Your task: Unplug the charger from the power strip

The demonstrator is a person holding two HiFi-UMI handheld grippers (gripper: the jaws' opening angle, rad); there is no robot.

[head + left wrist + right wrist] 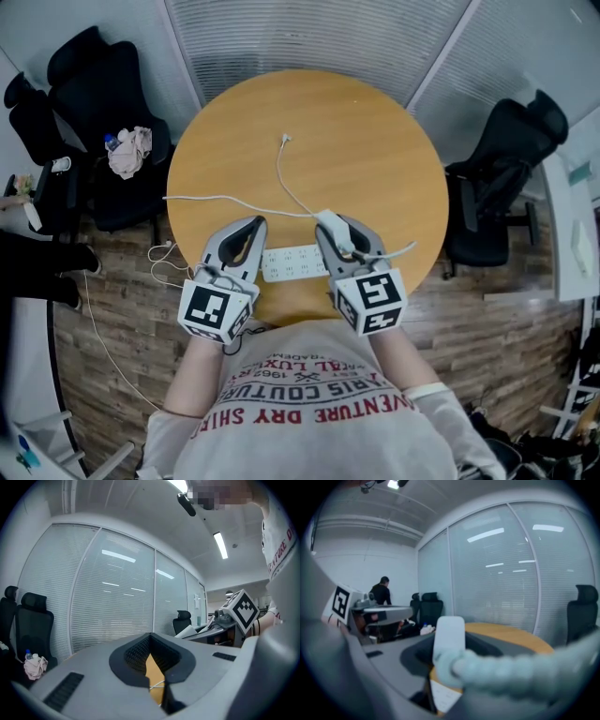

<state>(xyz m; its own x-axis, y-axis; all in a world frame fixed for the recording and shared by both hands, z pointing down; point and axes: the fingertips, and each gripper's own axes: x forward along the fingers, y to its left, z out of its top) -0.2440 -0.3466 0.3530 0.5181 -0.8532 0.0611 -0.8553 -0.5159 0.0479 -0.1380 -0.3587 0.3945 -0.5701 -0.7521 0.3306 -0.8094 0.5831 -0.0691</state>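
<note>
The head view looked down on a round wooden table point(375, 131) with a white power strip point(293, 262) near its front edge, lying between the two tongs. The left gripper point(257, 225) hung just left of the strip, its tips together and empty. The right gripper point(334, 231) was clamped on the white charger point(327, 220), which appeared clear of the strip, just past its right end. A thin white cable point(278, 173) ran from there across the tabletop to a loose end. Only this view showed strip, charger and both tongs together.

The left gripper view showed neither charger nor strip. The left gripper point(157, 686) had its jaws shut on nothing, with a sliver of table visible through the hollow behind the tips. It also showed the other tong's marker cube point(243, 609) at the right, and a black chair point(33, 625) at the left.

The right gripper view confirmed the grip. The right gripper point(450, 654) held the charger point(449, 637) upright between its jaws, with the power strip point(444, 694) lower down behind it. The cable point(515, 667) was a blur across the foreground. This view alone showed a person point(382, 592) far back in the room
</note>
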